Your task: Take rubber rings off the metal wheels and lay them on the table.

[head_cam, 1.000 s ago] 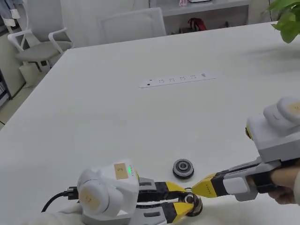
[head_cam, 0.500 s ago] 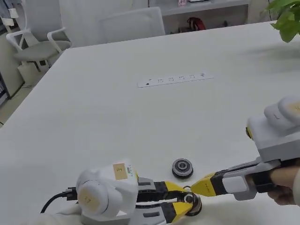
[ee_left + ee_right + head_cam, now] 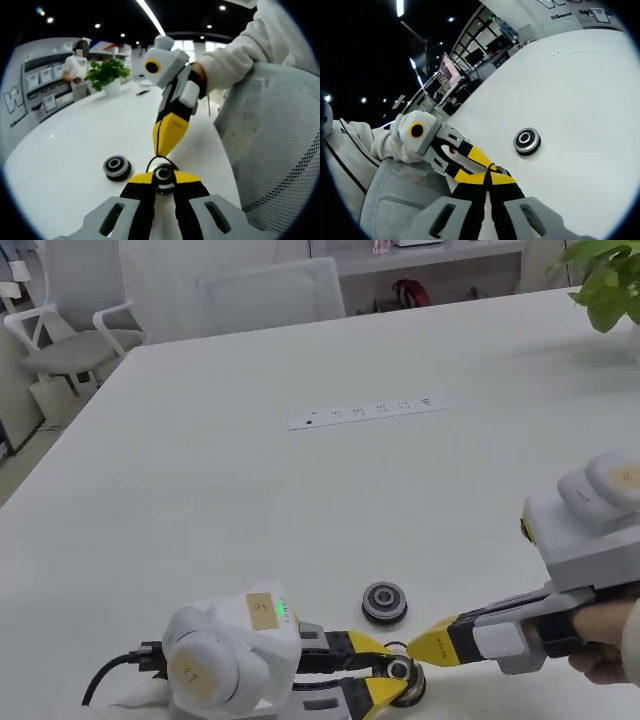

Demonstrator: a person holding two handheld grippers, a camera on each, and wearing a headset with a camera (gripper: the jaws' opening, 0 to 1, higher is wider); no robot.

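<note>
My left gripper (image 3: pixel 398 673) is shut on a small metal wheel (image 3: pixel 404 676) low over the near table edge; its yellow jaws clamp that wheel (image 3: pixel 164 175) from both sides. Coming in from the right, my right gripper (image 3: pixel 414 648) is shut on the wheel's thin black rubber ring (image 3: pixel 396 648). The ring (image 3: pixel 156 161) stands up as a loop from the wheel to the right gripper's yellow tips. My right gripper (image 3: pixel 488 176) pinches this loop (image 3: pixel 490 167). A second wheel (image 3: pixel 384 601) with its ring on lies flat on the table just beyond.
A flush power strip (image 3: pixel 367 411) sits mid-table on the white table (image 3: pixel 200 490). A potted plant (image 3: pixel 605 280) stands at the far right and chairs (image 3: pixel 270 295) beyond the far edge. A person (image 3: pixel 75 67) stands in the distance. A mesh chair back (image 3: pixel 280 150) is close behind.
The head camera has shifted a little. Both grippers keep their hold; the ring's loop shows slightly more between the wheel and the right gripper's tips.
</note>
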